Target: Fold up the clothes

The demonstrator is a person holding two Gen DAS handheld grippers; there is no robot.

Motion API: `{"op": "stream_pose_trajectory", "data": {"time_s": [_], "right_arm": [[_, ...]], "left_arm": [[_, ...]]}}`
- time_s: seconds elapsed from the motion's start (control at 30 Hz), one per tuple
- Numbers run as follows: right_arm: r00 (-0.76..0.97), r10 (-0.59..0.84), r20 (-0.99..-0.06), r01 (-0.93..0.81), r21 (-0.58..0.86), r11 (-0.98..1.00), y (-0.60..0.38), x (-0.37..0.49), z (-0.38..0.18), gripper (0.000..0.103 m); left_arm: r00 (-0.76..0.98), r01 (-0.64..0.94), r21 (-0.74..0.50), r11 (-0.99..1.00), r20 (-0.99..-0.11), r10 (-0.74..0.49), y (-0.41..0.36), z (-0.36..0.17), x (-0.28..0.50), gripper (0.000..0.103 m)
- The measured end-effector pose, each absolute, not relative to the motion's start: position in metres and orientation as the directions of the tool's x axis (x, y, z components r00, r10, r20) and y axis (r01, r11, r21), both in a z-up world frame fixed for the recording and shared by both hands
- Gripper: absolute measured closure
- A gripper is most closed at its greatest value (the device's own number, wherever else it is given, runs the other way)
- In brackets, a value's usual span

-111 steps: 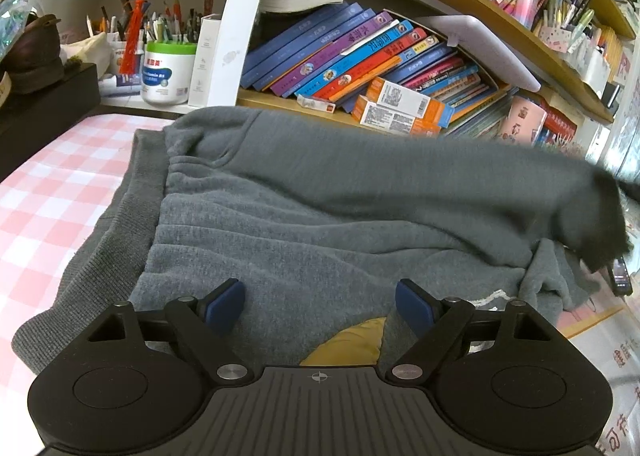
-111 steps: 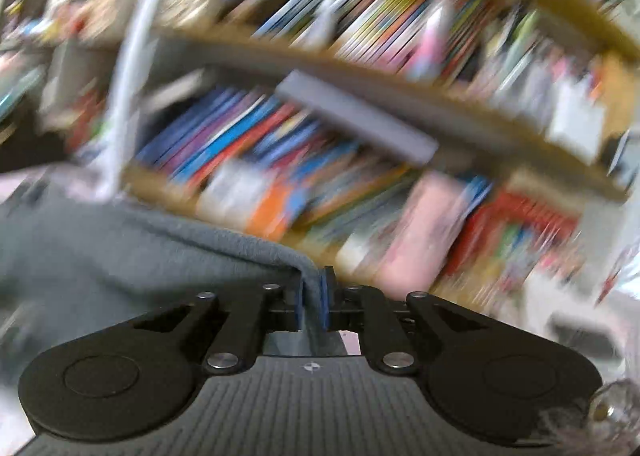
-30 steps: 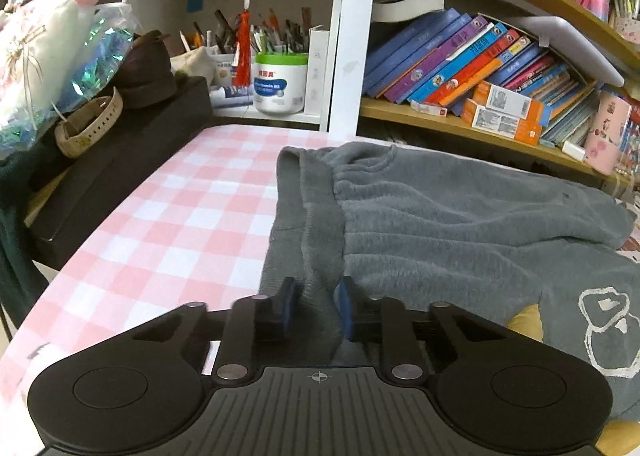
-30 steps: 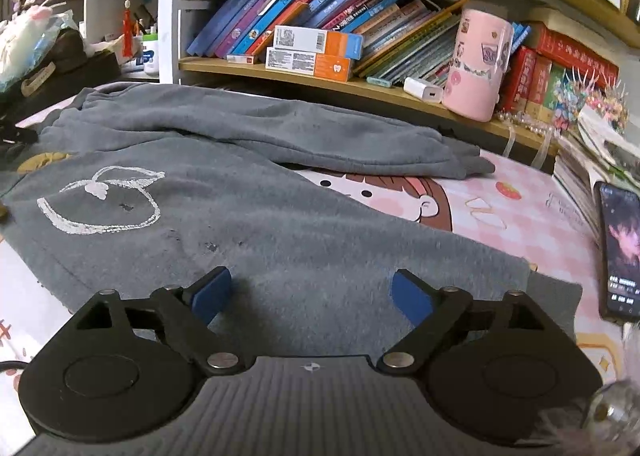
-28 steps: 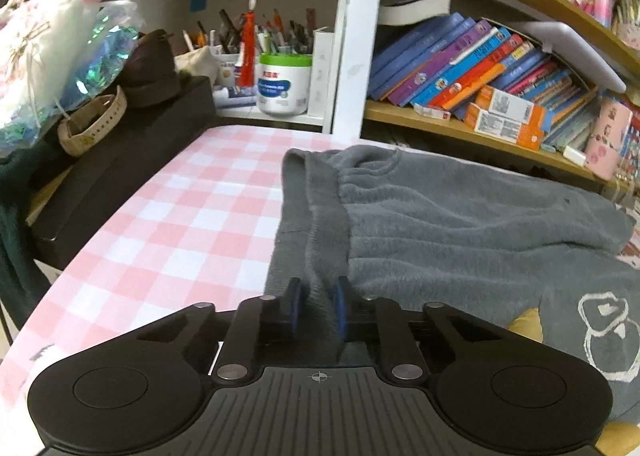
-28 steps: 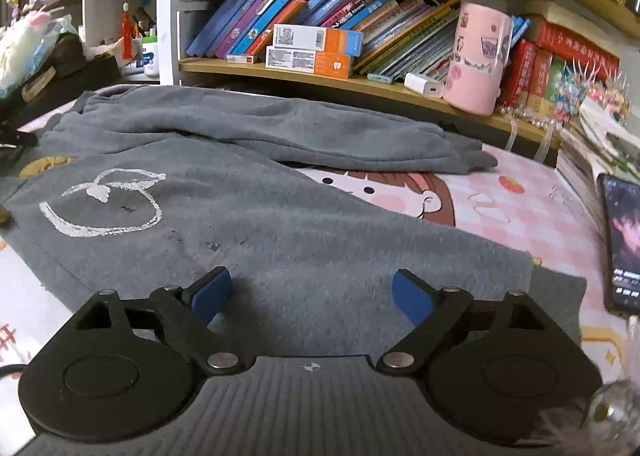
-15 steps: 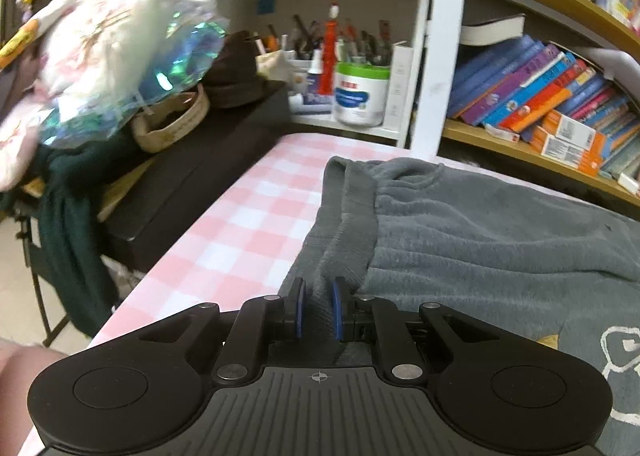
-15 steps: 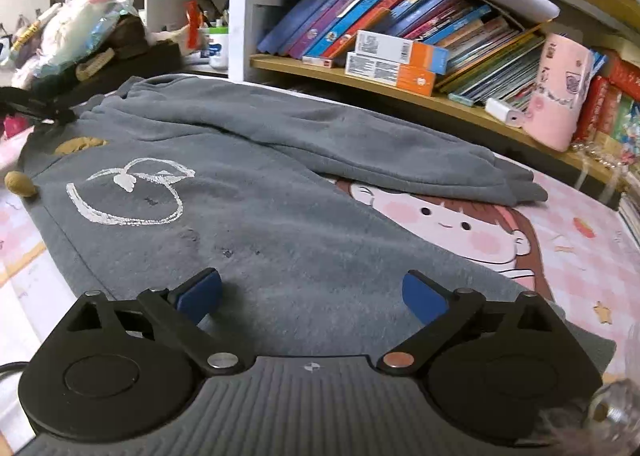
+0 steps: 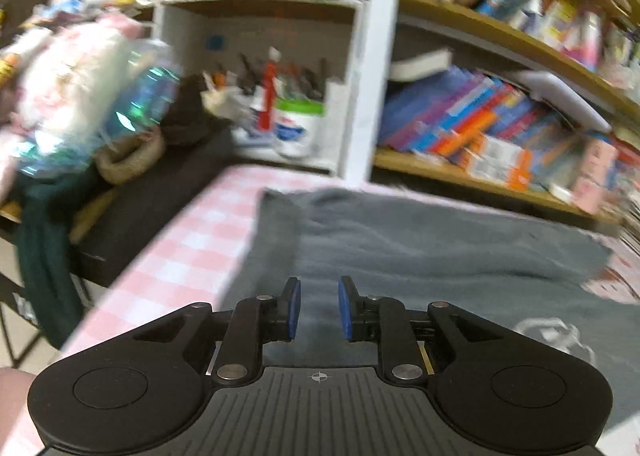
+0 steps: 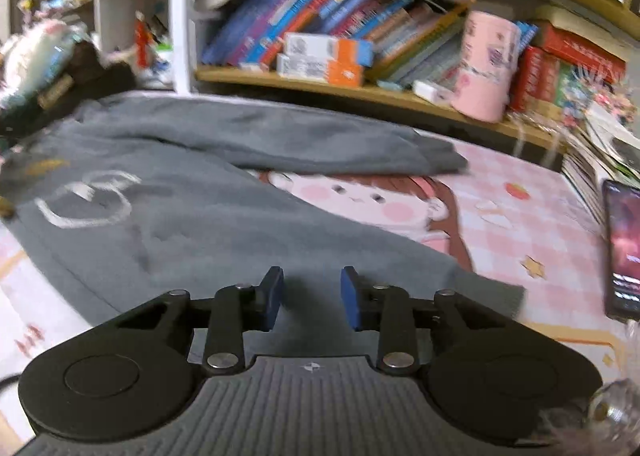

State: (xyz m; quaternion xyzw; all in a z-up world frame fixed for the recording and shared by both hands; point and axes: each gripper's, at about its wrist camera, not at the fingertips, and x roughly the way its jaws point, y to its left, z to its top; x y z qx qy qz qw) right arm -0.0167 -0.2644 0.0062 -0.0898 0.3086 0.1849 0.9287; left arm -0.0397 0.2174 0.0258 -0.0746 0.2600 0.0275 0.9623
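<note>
1 grey garment [image 10: 224,240] laid out, 1 white outline print [image 10: 86,200] on it. 2 grippers: left gripper [image 9: 318,310] and right gripper [image 10: 312,298], each with 2 blue-padded fingers. Also 1 phone [image 10: 622,252], 1 pink cup [image 10: 486,66], 1 white tub [image 9: 298,128] of pens; books too blurred to count.

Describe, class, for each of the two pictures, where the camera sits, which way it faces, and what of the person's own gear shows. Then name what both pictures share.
Left wrist view: sits on the left tongs, facing forward and down over the trousers' waistband toward the shelves; its opening jaws show, nothing pinched.
Right wrist view: sits on the right tongs, facing forward and down over a trouser leg toward the phone; its closing jaws show over the cloth.
Shared: the grey trousers, their white print, the shelves.
</note>
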Motion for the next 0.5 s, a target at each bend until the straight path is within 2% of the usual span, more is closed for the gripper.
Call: {"op": "stream_pose_trajectory", "data": {"time_s": [0.1,0.17,0.37,0.43,0.47,0.5], "right_arm": [[0.755,0.253,-0.605,-0.355,-0.054,0.933,-0.277,-0.006,0.004,0.074],[0.776,0.198,-0.598,-0.323,-0.107,0.94,-0.28,0.002,0.003,0.075],[0.81,0.099,-0.578,-0.247,-0.183,0.952,-0.284,0.027,-0.001,0.075],[0.816,0.086,-0.571,-0.236,-0.194,0.952,-0.281,0.025,-0.001,0.07],[0.817,0.103,-0.567,-0.248,-0.185,0.951,-0.279,0.02,0.0,0.062],[0.814,0.13,-0.566,-0.267,-0.165,0.95,-0.278,0.016,0.002,0.058]], "left_arm": [[0.836,-0.1,-0.128,0.987,-0.549,0.013,0.212,0.015,-0.033,0.082],[0.824,-0.113,-0.141,0.984,-0.567,0.014,0.21,0.009,-0.029,0.082],[0.822,-0.102,-0.144,0.984,-0.57,0.002,0.207,0.007,-0.028,0.082],[0.824,-0.1,-0.138,0.985,-0.567,0.004,0.206,0.008,-0.029,0.081],[0.824,-0.1,-0.137,0.986,-0.566,0.005,0.206,0.008,-0.029,0.08],[0.825,-0.1,-0.135,0.986,-0.565,0.006,0.207,0.008,-0.03,0.08]]}}
